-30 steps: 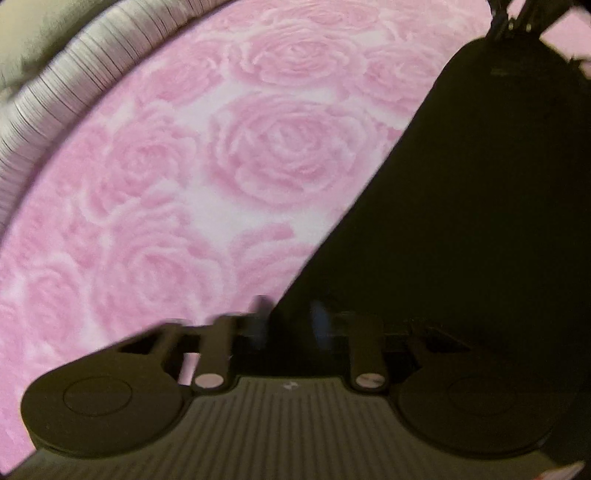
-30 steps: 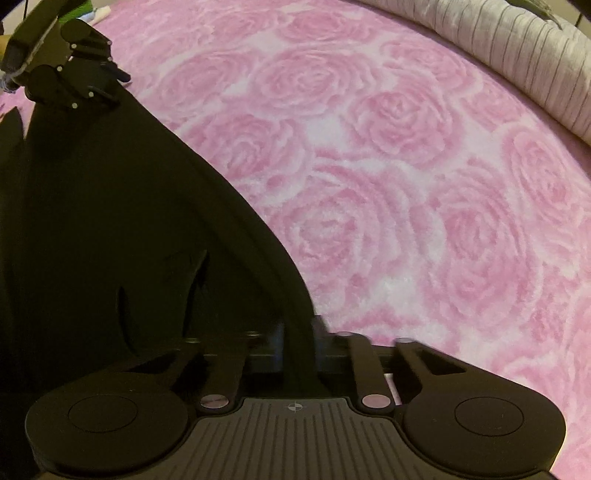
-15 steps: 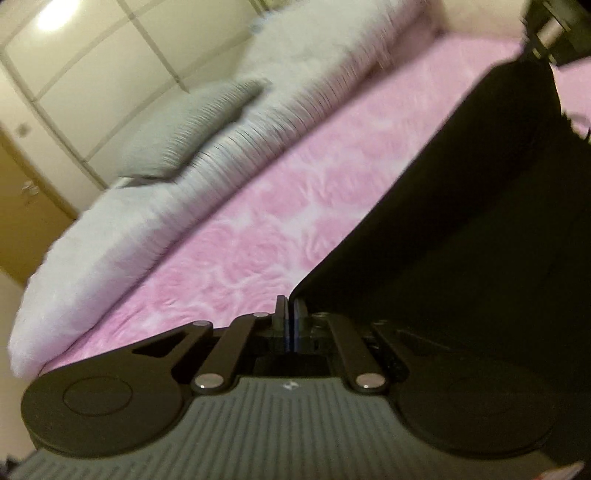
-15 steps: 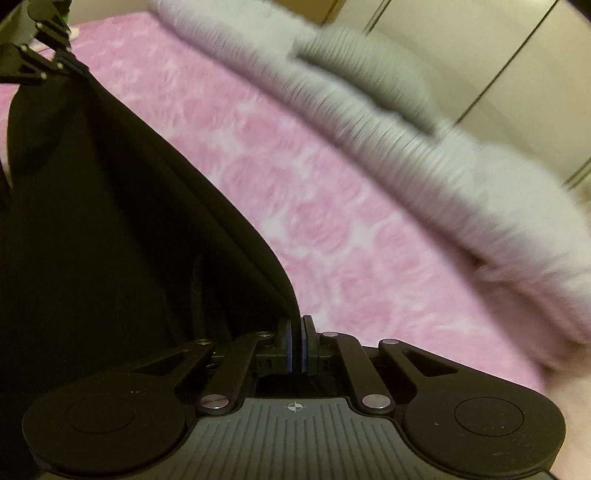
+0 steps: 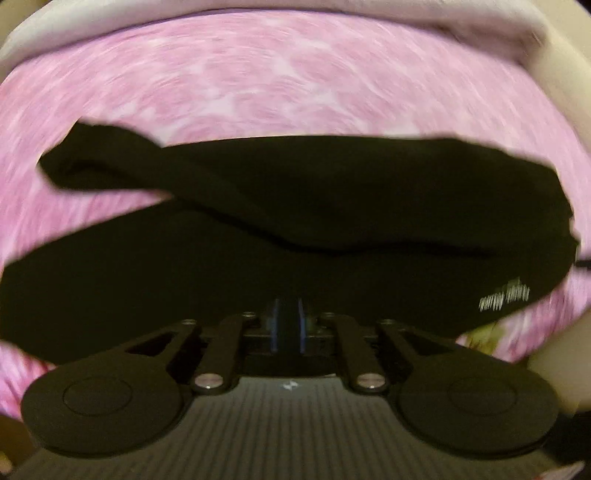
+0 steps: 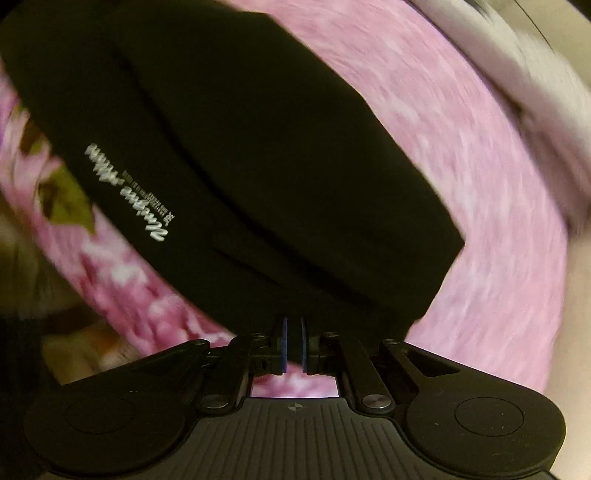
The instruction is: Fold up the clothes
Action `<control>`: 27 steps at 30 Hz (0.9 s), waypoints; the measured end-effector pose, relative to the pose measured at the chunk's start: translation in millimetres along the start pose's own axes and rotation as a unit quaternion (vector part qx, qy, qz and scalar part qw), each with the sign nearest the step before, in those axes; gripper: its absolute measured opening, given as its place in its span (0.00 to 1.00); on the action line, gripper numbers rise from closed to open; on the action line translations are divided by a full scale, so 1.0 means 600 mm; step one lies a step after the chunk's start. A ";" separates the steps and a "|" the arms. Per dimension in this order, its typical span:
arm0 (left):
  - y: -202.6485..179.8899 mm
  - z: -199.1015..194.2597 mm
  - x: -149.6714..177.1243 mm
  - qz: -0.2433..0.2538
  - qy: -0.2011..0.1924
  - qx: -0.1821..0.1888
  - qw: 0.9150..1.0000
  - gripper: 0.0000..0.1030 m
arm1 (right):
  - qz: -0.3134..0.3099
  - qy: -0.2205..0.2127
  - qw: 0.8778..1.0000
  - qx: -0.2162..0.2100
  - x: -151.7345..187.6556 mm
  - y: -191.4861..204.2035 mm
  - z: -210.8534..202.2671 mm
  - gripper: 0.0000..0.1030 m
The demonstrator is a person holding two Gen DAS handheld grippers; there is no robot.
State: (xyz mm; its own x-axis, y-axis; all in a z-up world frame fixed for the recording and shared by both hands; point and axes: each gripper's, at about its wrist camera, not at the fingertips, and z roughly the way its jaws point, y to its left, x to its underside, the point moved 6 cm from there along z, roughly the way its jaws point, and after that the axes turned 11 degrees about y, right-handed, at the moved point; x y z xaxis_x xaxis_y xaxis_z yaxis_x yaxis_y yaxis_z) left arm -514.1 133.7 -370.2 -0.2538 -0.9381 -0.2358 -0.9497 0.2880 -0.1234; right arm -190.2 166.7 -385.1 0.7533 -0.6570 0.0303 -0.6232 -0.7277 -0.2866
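Closest to me in the left wrist view, my left gripper [image 5: 287, 326] has its blue-edged pads a little apart, with dark cloth filling the gap between them; its jaws are opening, though the fabric sits between the pads and I read it as gripped. In the right wrist view, my right gripper [image 6: 293, 345] is clamped narrow, and a fold of the same dark cloth runs down between its pads, so it is closed on the garment.

That cloth is the black garment with small white lettering [image 5: 295, 221], and it hangs and spreads just beyond both sets of fingers. From the left it reads as a wide dark band lying across the view, with one layer folded over another and a narrower flap reaching out to the left. The white lettering [image 5: 504, 297] sits near its right end. From the right camera the black garment [image 6: 258, 147] slants up to the left, lettering [image 6: 129, 192] on its left side, too blurred for me to read.

Beneath and beyond it lies the pink rose-patterned fleecy blanket [image 5: 258, 81], smeared by motion. At the far edge a pale grey-white ribbed bedding roll [image 5: 406, 14] borders the blanket; the same pale edge [image 6: 535, 122] shows at upper right in the right view.
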 end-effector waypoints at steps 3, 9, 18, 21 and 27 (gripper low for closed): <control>0.005 -0.015 0.013 -0.050 -0.028 0.016 0.998 0.15 | 0.140 -0.034 0.987 -0.077 0.010 -0.034 -0.001 0.04; 0.005 -0.043 0.019 -0.078 -0.071 0.035 0.994 0.20 | 0.411 -0.108 0.860 -0.283 0.052 -0.088 0.003 0.55; 0.068 0.033 -0.029 -0.067 -0.144 0.100 0.982 0.26 | 0.550 -0.232 0.728 -0.337 0.048 -0.064 0.052 0.55; 0.088 0.051 -0.036 -0.049 -0.168 0.107 0.979 0.26 | 0.559 -0.278 0.710 -0.327 0.042 -0.061 0.073 0.55; 0.102 0.065 -0.010 -0.009 -0.218 0.119 0.969 0.26 | 0.563 -0.344 0.690 -0.297 0.069 -0.044 0.069 0.55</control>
State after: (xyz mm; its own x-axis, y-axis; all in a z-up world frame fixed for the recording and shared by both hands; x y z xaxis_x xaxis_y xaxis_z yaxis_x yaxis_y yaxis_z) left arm -563.3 164.2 -414.1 -0.0871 -0.7874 -0.6102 -0.8706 0.3579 -0.3377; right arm -133.5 166.8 -415.7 -0.4846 -0.7717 -0.4119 -0.7169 0.0804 0.6926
